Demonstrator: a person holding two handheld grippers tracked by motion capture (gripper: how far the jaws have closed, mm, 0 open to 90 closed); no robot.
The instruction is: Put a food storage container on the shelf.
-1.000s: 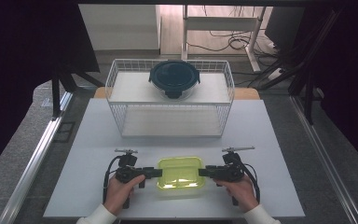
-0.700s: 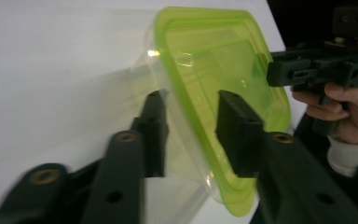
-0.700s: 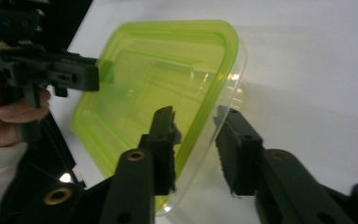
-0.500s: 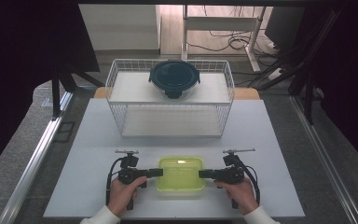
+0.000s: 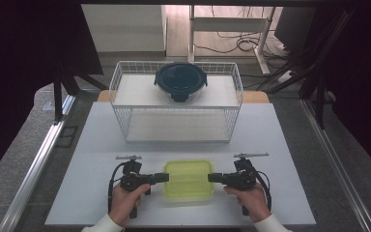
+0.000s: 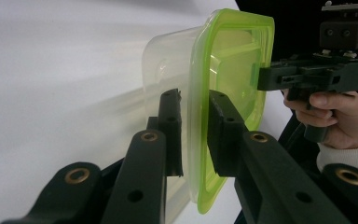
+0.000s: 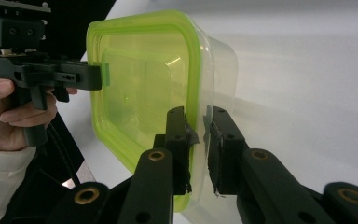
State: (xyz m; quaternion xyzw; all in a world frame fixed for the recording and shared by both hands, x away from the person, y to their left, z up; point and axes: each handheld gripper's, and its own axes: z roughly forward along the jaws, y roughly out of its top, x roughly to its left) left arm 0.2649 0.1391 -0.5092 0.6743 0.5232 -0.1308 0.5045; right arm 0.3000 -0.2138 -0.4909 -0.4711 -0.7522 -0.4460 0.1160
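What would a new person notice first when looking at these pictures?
First comes the bright green-lidded container at the near edge of the white table, with the left tool and the right tool pinching its lid rim from opposite sides; their jaws have just been closing. Next, the dark round container sits on top of the white wire basket behind.
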